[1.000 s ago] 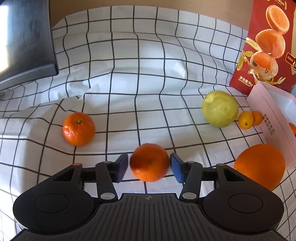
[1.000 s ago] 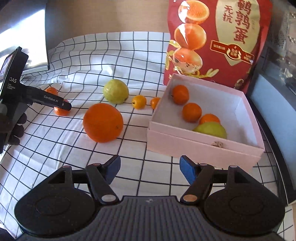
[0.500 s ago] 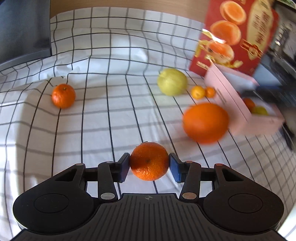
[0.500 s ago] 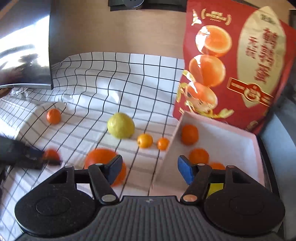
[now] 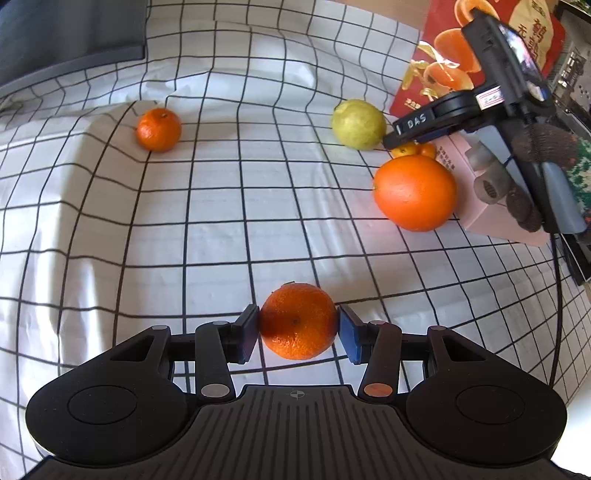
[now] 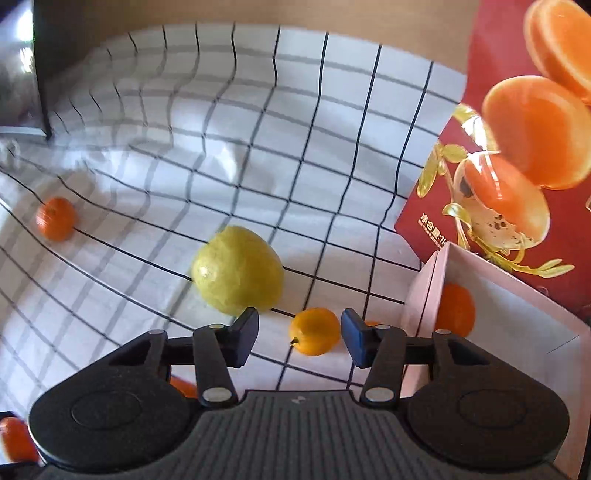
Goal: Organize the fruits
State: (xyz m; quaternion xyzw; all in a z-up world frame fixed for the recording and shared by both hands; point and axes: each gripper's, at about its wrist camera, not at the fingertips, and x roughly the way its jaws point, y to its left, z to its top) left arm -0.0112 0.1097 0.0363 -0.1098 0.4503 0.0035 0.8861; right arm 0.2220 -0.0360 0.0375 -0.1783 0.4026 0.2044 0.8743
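My left gripper [image 5: 297,325] is shut on a mandarin [image 5: 297,321], held just above the checked cloth. A second mandarin [image 5: 159,124] lies far left, a yellow-green fruit [image 5: 358,123] and a large orange [image 5: 415,192] to the right, beside the pink box [image 5: 480,214]. My right gripper [image 6: 300,334] hangs low over a kumquat [image 6: 314,331]. Its jaws are closing with the kumquat between them, and the pads do not press on it. Another kumquat [image 6: 371,324] peeks out behind the right finger. The pink box [image 6: 424,291] holds an orange fruit [image 6: 454,310].
A red snack bag [image 6: 517,147] stands behind the box. The yellow-green fruit [image 6: 238,269] sits just left of my right gripper. A gloved hand [image 5: 543,144] holds the right gripper's body [image 5: 461,107] above the box. A dark appliance [image 5: 70,33] borders the cloth's far left.
The right gripper has moved forward to the kumquats and its jaws have narrowed. The left gripper has carried its mandarin to the right, toward the box.
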